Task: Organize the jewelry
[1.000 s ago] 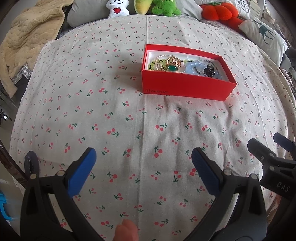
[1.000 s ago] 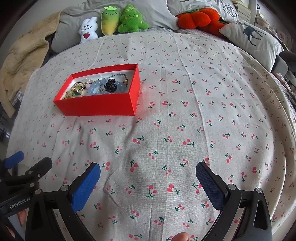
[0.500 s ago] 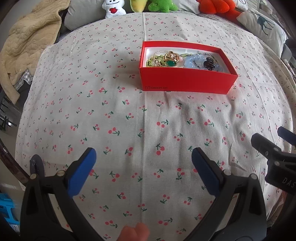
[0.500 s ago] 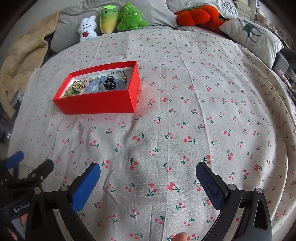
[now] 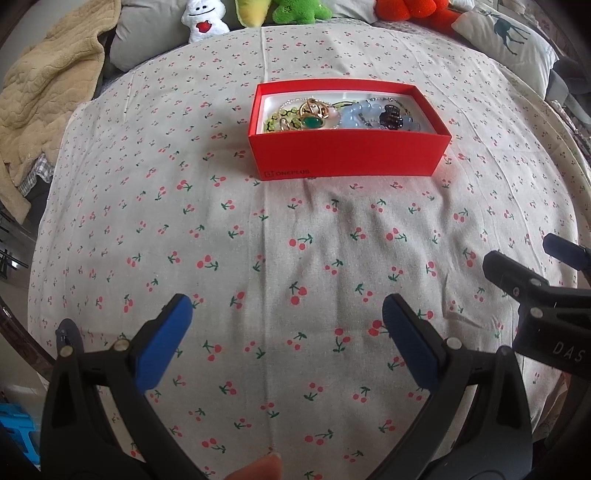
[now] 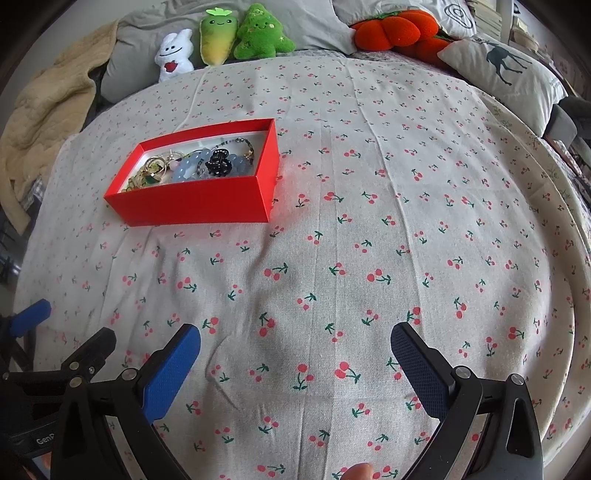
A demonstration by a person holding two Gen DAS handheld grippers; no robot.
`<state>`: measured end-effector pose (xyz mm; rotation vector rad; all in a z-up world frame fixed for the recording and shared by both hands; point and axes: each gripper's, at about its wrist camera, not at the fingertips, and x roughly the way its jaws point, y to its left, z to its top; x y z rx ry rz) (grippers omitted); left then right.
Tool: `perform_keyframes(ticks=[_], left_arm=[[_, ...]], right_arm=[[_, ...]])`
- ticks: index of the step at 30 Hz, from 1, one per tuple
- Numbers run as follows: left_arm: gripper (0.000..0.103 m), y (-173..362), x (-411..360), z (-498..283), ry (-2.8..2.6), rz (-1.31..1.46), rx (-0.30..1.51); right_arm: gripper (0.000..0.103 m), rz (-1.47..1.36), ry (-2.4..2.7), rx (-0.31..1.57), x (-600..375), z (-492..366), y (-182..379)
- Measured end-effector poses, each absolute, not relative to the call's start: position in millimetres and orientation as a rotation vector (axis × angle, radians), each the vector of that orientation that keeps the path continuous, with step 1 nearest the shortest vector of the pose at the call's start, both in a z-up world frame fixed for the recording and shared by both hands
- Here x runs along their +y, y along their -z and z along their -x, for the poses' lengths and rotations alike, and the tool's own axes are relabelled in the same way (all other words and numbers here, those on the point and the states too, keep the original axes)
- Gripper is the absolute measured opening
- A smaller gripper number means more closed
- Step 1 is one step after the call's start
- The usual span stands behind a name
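A red open box (image 5: 347,155) sits on the cherry-print cloth, seen also in the right wrist view (image 6: 192,203). It holds a pile of jewelry: a green-stone gold piece (image 5: 312,120), pale blue beads (image 5: 360,114) and a black clip (image 6: 218,163). My left gripper (image 5: 284,325) is open and empty, hovering over the cloth well in front of the box. My right gripper (image 6: 295,354) is open and empty, in front and to the right of the box.
Plush toys (image 6: 236,37) and an orange plush (image 6: 391,29) line the far edge. A deer-print pillow (image 6: 506,70) lies at the far right, a beige blanket (image 5: 44,99) at the left. The other gripper shows at each view's side (image 5: 532,291).
Both grippers have drawn back and risen slightly; the box looks a little farther in the left view. Both stayed open and empty. The box has not moved.
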<state>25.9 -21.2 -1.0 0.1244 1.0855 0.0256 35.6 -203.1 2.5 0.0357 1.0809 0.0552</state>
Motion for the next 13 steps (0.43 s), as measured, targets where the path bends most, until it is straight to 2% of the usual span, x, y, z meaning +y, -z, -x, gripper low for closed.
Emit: perform_keyframes(ticks=[13], left_arm=[[0.102,7,-2,-31,-0.071,-0.064,1.048]], right_arm=[[0.103,-0.014,-0.044,1.086,-200,-37,3]])
